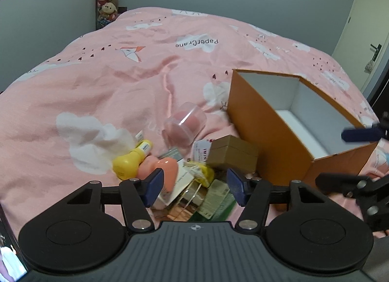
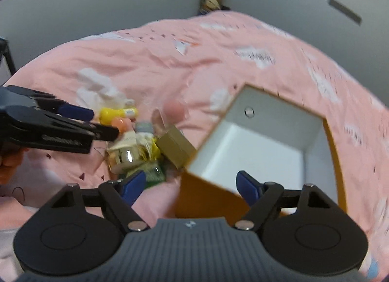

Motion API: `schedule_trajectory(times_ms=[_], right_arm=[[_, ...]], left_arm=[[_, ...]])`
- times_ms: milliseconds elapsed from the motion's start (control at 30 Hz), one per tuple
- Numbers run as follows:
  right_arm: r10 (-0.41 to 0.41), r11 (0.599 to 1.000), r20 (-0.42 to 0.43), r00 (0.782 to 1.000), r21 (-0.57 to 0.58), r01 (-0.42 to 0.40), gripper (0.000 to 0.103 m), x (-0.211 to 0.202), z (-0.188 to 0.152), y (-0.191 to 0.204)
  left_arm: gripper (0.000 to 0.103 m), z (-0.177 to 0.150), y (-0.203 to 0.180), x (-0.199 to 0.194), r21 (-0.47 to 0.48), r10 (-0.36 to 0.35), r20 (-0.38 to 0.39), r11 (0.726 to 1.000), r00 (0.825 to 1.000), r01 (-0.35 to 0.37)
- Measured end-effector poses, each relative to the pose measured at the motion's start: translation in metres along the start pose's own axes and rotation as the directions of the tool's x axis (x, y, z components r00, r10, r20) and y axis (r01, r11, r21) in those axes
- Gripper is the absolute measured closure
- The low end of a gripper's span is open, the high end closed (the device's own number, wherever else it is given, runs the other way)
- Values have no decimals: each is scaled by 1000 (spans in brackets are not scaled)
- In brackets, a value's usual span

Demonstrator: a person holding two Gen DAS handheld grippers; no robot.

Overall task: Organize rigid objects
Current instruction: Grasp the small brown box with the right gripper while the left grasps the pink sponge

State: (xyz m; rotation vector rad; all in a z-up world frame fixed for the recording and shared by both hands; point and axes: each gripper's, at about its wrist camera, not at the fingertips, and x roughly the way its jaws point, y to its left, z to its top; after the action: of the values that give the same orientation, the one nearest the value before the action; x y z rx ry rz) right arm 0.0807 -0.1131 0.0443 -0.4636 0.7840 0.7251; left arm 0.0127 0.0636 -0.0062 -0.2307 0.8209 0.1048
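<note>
Both sets of jaws stand apart with nothing gripped. Those of the left gripper (image 1: pixel 194 186) hang over a heap of small things on the bed (image 1: pixel 102 80), their blue pads on either side of the heap without pressing on any piece. Those of the right gripper (image 2: pixel 192 186) straddle the near corner of the orange box (image 1: pixel 265 121), one pad over the pink cover, the other over the box's white inside; nothing lies between them but that corner, seen from above and blurred.

In the heap lie a yellow bottle (image 1: pixel 128 163) with a white label, a peach-coloured bottle (image 1: pixel 165 172) touching it, a small brown carton (image 1: pixel 232 153) leaning against the orange box's side, a shiny jar (image 2: pixel 126 157), and green and white packets (image 1: pixel 216 199) under them. A clear plastic case (image 1: pixel 183 124) with something pink inside rests just beyond the heap, tilted. White tissue (image 1: pixel 107 138) lies beside the yellow bottle.

The orange box sits open on the bed to the right of the heap, its white floor bare in both views.
</note>
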Motion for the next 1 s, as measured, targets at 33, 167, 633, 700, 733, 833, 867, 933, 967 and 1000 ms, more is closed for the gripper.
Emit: schedule_trajectory(times_ms=[33,167,633,700,733,833,867,933,967,1000], right_arm=[[12,1000,8,1000,-17,-11,22,0,4,1],[59,994,7,998,-88,-58,28,15,22,8],[132,915,-136,982,-364,-174,36,110,56,33],[119,905,-171,978,-387,-178,38,124,55,35],[114,900,-185,976,-396,-180,41,130,54,35],[95,889,-217,971,-420,-181,48,144,53,37],[96,887,-223,970,-423,-185,48,146,53,37],[94,884,-225,970,-428,-185,48,150,53,37],[89,883,-225,970,-432,-182,48,150,54,37],[89,883,-229,969,-433,-183,49,152,54,37]], left_arm=[[35,0,2,2,0,-2,-6,1000,1000,2],[35,4,10,10,-8,5,-31,1000,999,-6],[41,9,22,57,-50,72,-72,996,995,-75],[49,10,21,63,-48,76,-79,996,994,-80],[51,10,20,66,-45,81,-79,995,994,-85],[52,9,19,70,-35,93,-79,995,993,-96],[52,8,19,71,-32,99,-77,994,992,-101],[54,8,18,73,-29,111,-74,993,991,-113],[56,8,18,74,-28,117,-71,992,991,-119],[59,8,18,75,-26,122,-68,992,990,-124]])
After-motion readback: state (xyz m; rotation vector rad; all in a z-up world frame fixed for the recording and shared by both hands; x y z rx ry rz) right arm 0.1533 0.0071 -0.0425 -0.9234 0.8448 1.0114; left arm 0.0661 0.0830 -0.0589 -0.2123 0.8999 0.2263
